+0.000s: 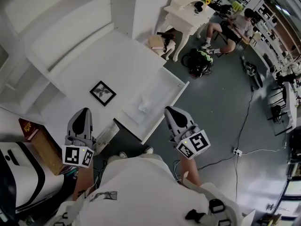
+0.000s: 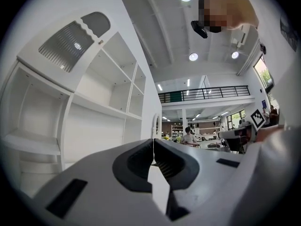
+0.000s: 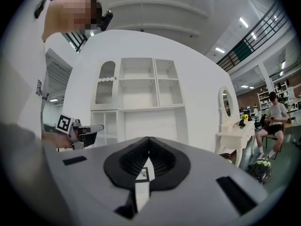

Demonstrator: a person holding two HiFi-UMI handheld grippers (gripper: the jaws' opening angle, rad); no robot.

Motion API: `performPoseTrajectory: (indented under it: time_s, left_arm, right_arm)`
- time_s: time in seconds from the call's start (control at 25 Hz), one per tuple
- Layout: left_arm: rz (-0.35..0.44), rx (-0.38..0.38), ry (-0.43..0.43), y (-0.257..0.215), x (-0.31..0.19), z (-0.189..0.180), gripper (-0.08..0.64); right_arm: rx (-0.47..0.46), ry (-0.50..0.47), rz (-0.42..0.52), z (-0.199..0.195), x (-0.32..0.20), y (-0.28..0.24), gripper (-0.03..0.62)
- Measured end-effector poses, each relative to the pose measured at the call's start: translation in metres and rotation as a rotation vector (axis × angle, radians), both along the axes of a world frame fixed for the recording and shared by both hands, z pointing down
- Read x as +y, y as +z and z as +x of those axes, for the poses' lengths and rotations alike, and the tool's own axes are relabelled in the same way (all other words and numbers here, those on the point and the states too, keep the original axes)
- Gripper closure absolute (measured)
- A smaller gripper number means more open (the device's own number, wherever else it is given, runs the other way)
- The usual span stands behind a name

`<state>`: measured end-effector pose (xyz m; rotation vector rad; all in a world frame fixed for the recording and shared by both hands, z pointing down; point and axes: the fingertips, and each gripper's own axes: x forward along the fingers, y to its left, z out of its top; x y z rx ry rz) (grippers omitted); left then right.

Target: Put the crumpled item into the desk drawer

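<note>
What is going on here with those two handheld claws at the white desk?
A person stands at a white desk with a gripper in each hand. The left gripper and right gripper are both shut and empty. The desk drawer stands open, and the crumpled white item lies inside it, touched by neither gripper.

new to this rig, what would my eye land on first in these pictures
The open white desk drawer at the middle of the head view, with a white crumpled item lying in it. Just below it, the left gripper and right gripper are both shut and empty, held close to the person's body. A small black-framed picture stands out on the white desk top.
</note>
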<state>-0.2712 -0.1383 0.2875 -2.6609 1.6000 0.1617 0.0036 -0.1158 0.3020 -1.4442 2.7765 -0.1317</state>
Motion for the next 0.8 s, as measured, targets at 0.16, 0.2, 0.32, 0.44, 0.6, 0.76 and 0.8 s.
performPoseTrajectory:
  time_s: [0.16, 0.2, 0.32, 0.44, 0.6, 0.76, 0.8]
  left_arm:
    - [0.014, -0.005, 0.027, -0.004, 0.001, 0.003, 0.541]
    - [0.019, -0.007, 0.030, -0.005, 0.002, 0.003, 0.541]
    - [0.026, -0.001, 0.031, -0.007, 0.002, 0.000, 0.541]
    - [0.027, 0.008, 0.031, -0.005, 0.003, -0.001, 0.541]
    - [0.025, 0.014, 0.045, -0.004, 0.008, 0.001, 0.541]
    - [0.023, 0.017, 0.057, -0.003, 0.010, 0.000, 0.541]
    - [0.022, 0.018, 0.059, -0.003, 0.011, 0.000, 0.541]
  right_arm:
    - [-0.007, 0.023, 0.020, 0.000, 0.005, -0.005, 0.581]
    - [-0.009, 0.027, 0.023, -0.001, 0.007, -0.005, 0.581]
    - [-0.015, 0.043, 0.022, -0.001, 0.013, -0.003, 0.581]
    - [-0.012, 0.051, 0.013, -0.001, 0.017, 0.001, 0.581]
    - [-0.002, 0.059, 0.015, -0.003, 0.022, -0.001, 0.581]
    - [-0.002, 0.064, 0.026, -0.007, 0.023, -0.004, 0.581]
    - [-0.005, 0.064, 0.026, -0.008, 0.024, -0.004, 0.581]
